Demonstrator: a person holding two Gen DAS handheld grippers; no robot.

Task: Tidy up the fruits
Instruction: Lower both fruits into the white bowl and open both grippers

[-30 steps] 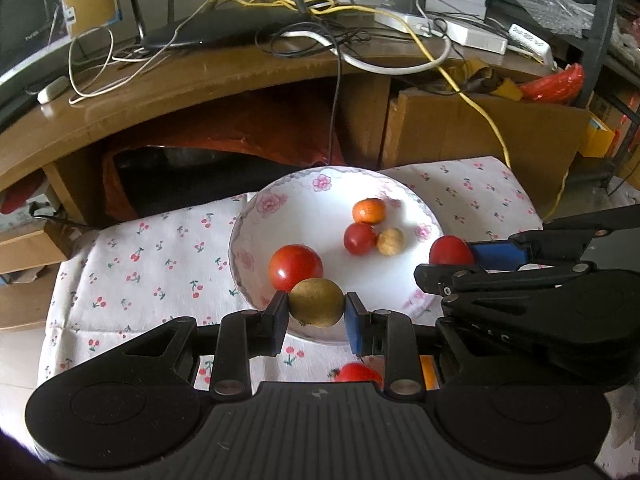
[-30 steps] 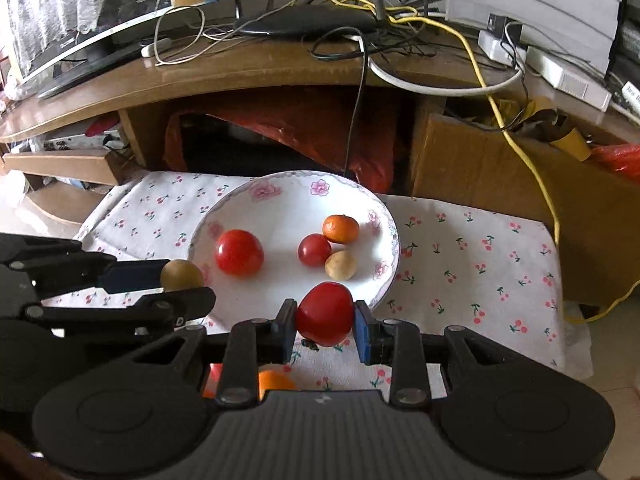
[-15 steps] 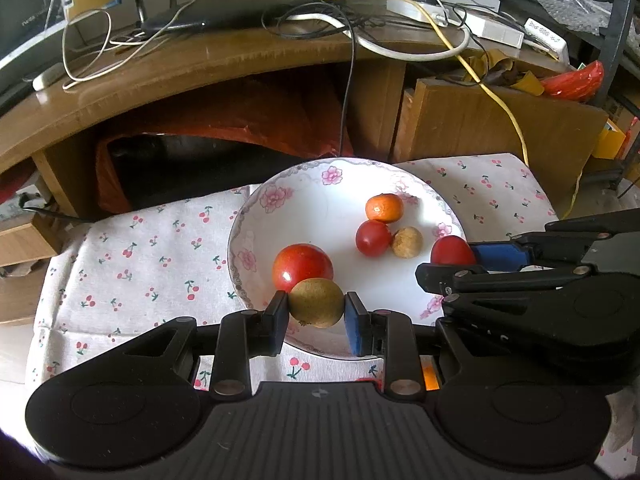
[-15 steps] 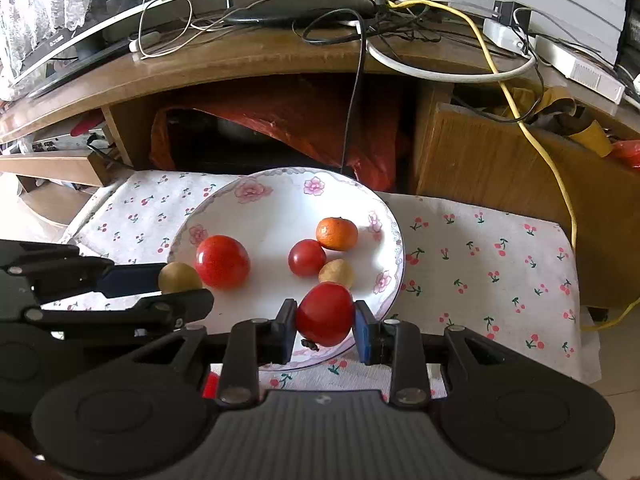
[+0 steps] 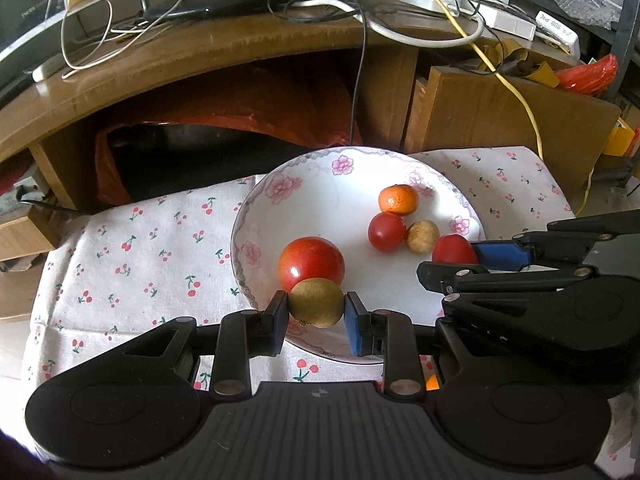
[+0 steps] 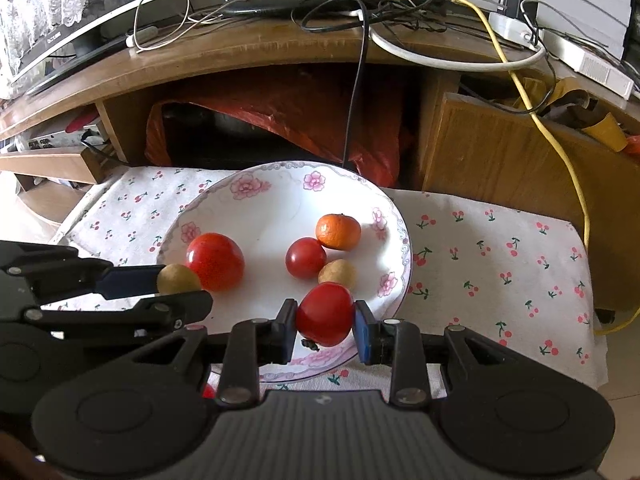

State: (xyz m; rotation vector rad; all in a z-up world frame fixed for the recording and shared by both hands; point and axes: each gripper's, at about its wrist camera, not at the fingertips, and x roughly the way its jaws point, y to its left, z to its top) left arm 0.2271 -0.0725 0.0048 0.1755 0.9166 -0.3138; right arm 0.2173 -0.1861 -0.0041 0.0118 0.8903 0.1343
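Above the white floral-rimmed plate [image 5: 256, 216] (four fruits already there), the left gripper [image 5: 316, 314] clenches a round greenish-brown fruit [image 5: 316, 302] and the right gripper [image 6: 325, 326] a red tomato [image 6: 325, 314], apparently poised to set both down.

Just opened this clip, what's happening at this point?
A person with two handheld grippers is gathering fruit onto a floral plate. The left gripper is shut on a brownish-green fruit over the plate's near rim; the right gripper is shut on a red tomato, also over the plate. Neither is released yet. Two tomatoes, a small orange and a small tan fruit already lie on the plate.
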